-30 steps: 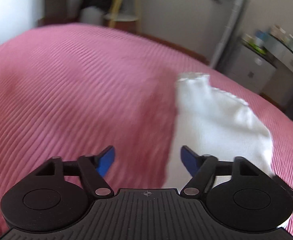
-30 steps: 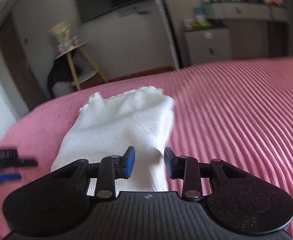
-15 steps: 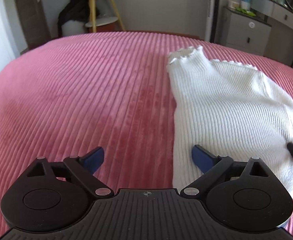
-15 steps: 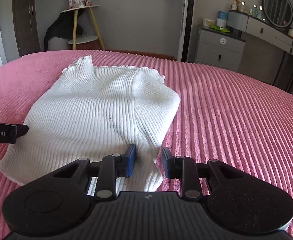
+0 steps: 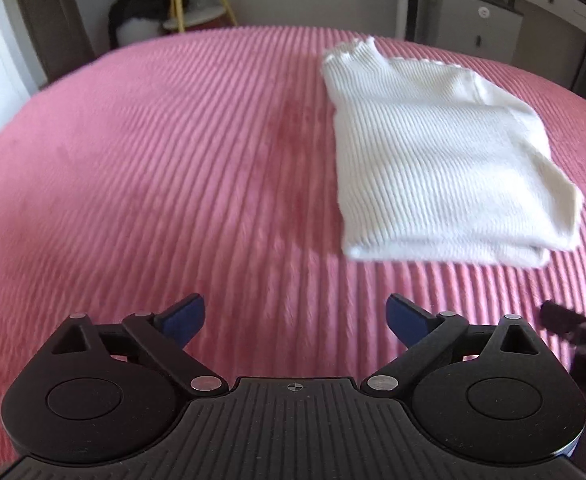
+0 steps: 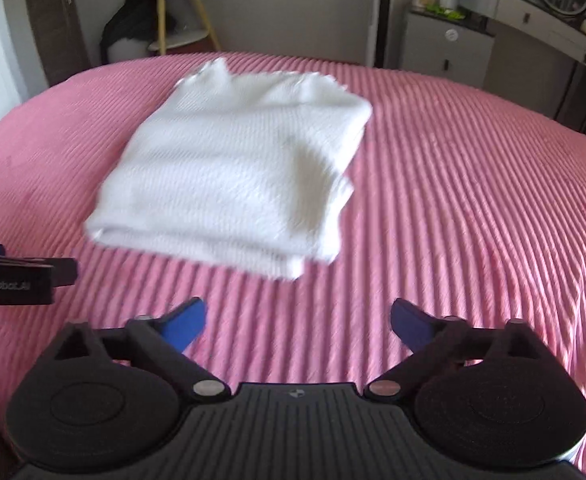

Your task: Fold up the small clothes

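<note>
The bed (image 5: 153, 168), under a ribbed pink cover, fills both views and serves as the landmark. On it lies the top (image 5: 433, 152), a white ribbed knit folded into a thick rectangle, with a frilled edge on its far side and stacked layers showing along its near edge. It rests flat on the cover, toward the bed's far half, and nothing touches it.

Beyond the bed's far edge stand a grey cabinet (image 6: 449, 48) and a dressing table with a round mirror on one side, and a yellow-legged stand (image 6: 181, 12) with a dark bundle beneath it on the other.

The left gripper (image 5: 295, 320) hovers over bare cover on the near side of the top, its blue fingers spread wide with nothing between them. The right gripper (image 6: 299, 322) hangs likewise above the near part of the bed; its jaws are opening and hold only air. Each tool's tip shows at the edge of the other's view, so the two sit side by side.

As I judge it, the fold looks done and this is the release and pull-back. The next move calls for little: perhaps square the slightly uneven near corner, where layers stick out, or set the top aside and fetch another garment, though none is in sight.
</note>
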The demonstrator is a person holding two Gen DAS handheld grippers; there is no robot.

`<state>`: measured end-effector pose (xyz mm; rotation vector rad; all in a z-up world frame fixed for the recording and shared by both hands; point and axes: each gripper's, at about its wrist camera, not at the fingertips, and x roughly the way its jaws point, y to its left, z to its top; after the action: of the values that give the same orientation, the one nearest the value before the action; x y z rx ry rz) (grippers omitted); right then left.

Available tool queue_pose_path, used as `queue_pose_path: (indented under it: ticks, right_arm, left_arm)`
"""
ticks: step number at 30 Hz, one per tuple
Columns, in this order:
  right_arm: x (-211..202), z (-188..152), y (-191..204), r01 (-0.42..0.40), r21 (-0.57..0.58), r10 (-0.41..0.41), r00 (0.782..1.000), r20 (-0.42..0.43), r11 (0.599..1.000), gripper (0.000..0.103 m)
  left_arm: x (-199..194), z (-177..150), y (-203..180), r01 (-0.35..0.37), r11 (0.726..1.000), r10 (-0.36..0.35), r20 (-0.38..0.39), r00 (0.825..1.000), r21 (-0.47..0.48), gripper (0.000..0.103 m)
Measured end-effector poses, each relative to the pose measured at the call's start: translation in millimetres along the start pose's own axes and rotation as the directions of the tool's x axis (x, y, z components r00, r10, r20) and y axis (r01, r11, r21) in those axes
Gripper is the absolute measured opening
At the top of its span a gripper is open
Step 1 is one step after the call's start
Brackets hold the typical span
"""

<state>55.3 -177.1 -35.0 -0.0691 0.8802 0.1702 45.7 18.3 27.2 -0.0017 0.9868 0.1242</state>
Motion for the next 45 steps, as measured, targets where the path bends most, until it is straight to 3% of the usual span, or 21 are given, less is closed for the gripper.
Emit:
queue_pose_path:
  ticks: [4,12,18,45]
  right_arm:
    - [-13,7,11,0.019,-0.013,-0.020,1.000,-0.009,1.000,0.099]
    - [-21,26,24,0.087,-0.065,-0.091,0.994,-0.061,0.994,0.099]
    - [-23,32,19,0.045,-0.011,-0.046,0.997,-0.064,0.999,0.099]
    - [-27,31,16,0.039,0.042,-0.037,0.998,-0.053,0.998,0.099]
  left_arm:
    - [-12,-1,4,0.036,0.999,-0.036,-0.011,0.999,-0.011,0.101]
    - [-21,8,6,0.037,0.999,-0.037,-0.028,0.999,-0.022,0.101]
    - [-20,10,1,0.053,0.999,-0.053,-0.043,0.998,-0.006,0.101]
    - [-26,9,-5,0.069,0.997,-0.069,-0.027,0.997,0.026,0.101]
